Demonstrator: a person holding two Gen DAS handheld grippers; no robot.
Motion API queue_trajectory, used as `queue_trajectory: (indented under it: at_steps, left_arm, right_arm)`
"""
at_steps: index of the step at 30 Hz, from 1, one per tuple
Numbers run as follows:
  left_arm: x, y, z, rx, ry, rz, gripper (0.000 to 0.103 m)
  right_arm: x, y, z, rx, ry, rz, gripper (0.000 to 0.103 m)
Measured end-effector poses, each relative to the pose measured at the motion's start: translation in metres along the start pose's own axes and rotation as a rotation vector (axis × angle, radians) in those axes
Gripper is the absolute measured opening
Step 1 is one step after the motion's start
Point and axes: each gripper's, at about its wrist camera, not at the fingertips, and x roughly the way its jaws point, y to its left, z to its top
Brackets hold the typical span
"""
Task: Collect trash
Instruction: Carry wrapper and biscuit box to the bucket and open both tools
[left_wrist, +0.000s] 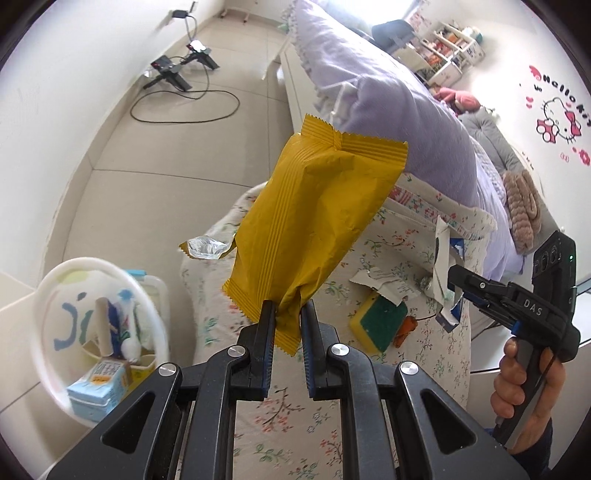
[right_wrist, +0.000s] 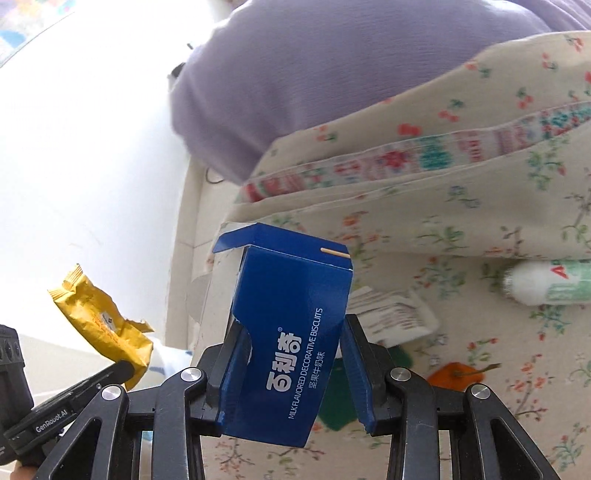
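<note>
My left gripper (left_wrist: 287, 308) is shut on the lower end of a yellow snack wrapper (left_wrist: 317, 218) and holds it up above the floral bedspread (left_wrist: 288, 413). The wrapper also shows in the right wrist view (right_wrist: 103, 325), at the lower left. My right gripper (right_wrist: 291, 332) is shut on a blue biscuit box (right_wrist: 291, 332) with an open top flap. In the left wrist view the right gripper (left_wrist: 452, 280) is at the right with the box (left_wrist: 448, 291) in it. A white bin (left_wrist: 99, 332) with trash in it stands at the lower left.
On the bedspread lie a yellow-green sponge (left_wrist: 380, 321), an orange scrap (left_wrist: 404, 330), torn paper (left_wrist: 384, 286) and a white bottle (right_wrist: 546, 284). A lilac pillow (left_wrist: 399, 110) lies beyond. Cables and black devices (left_wrist: 173, 70) are on the tiled floor.
</note>
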Motion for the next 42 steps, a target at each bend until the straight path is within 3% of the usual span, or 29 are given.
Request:
queue_trajectory:
  at_steps: [7,14,20,24,26,28,32,36,41,42]
  left_arm:
    - [-0.021,0.050,-0.011,-0.086,0.042,0.050,0.014]
    - [-0.024,0.123,-0.032,-0.222,0.121,0.143,0.014]
    - [-0.025,0.165,-0.040,-0.300,0.137,0.181,0.015]
    - [-0.016,0.179,-0.045,-0.359,0.183,0.172,0.018]
    - [-0.015,0.182,-0.045,-0.371,0.203,0.188,0.026]
    - [-0.019,0.184,-0.044,-0.396,0.187,0.203,0.038]
    - [-0.037,0.185,-0.041,-0.436,0.126,0.211,0.039]
    - [-0.059,0.180,-0.041,-0.431,0.069,0.290,0.040]
    - [-0.086,0.187,-0.046,-0.502,-0.001,0.249,0.046]
    - [-0.088,0.188,-0.048,-0.513,-0.009,0.245,0.048]
  right_arm:
    - [0.023,0.030,-0.013,-0.060,0.025,0.011,0.044]
    - [0.055,0.068,-0.023,-0.131,0.067,0.033,0.044]
    - [0.084,0.100,-0.029,-0.166,0.101,0.078,0.044]
    - [0.097,0.118,-0.044,-0.201,0.120,0.096,0.044]
    - [0.106,0.133,-0.056,-0.224,0.135,0.112,0.044]
    - [0.117,0.146,-0.066,-0.246,0.148,0.130,0.044]
    - [0.143,0.177,-0.088,-0.298,0.161,0.161,0.044]
    - [0.173,0.203,-0.103,-0.328,0.173,0.192,0.044]
    - [0.208,0.231,-0.117,-0.344,0.173,0.174,0.047]
    - [0.213,0.233,-0.118,-0.336,0.174,0.164,0.054]
